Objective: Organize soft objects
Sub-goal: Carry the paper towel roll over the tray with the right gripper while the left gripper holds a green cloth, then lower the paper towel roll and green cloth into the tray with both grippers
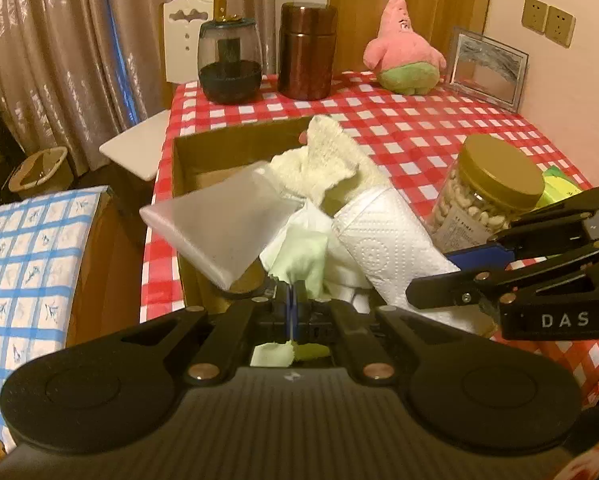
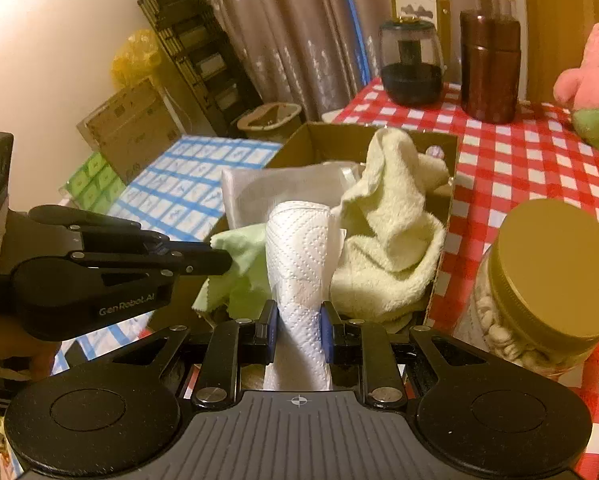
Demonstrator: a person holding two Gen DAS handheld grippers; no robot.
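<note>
Left tongs [image 1: 292, 300] are clenched tight on a thin pale-green cloth [image 1: 299, 256], the fabric pinched between the pads and a scrap of it poking out behind them. Right tongs [image 2: 297, 330] are clamped around a roll of white paper towel [image 2: 299, 256], pads pressing in on both sides, the roll standing up and twisted at the waist. Both loads sit right over the open cardboard box [image 1: 219, 148], side by side, the green cloth just left of the roll in the right wrist view. Inside the box, a cream terry towel [image 2: 387, 236] is heaped against the right wall, and a flat translucent plastic pouch [image 1: 215, 224] leans tilted on the left side. The box rests on the table [image 1: 419, 128] with its red-and-white check cover. Just right of the box stands a clear jar of nuts [image 1: 491, 196] with a gold lid. Well back on the table: a pink plush star toy [image 1: 403, 48], a brown cylindrical canister [image 1: 307, 52], a dark glass pot [image 1: 229, 64], and a framed picture [image 1: 487, 66] propped at the wall. Left of the table, a blue-checked surface [image 1: 27, 264].
</note>
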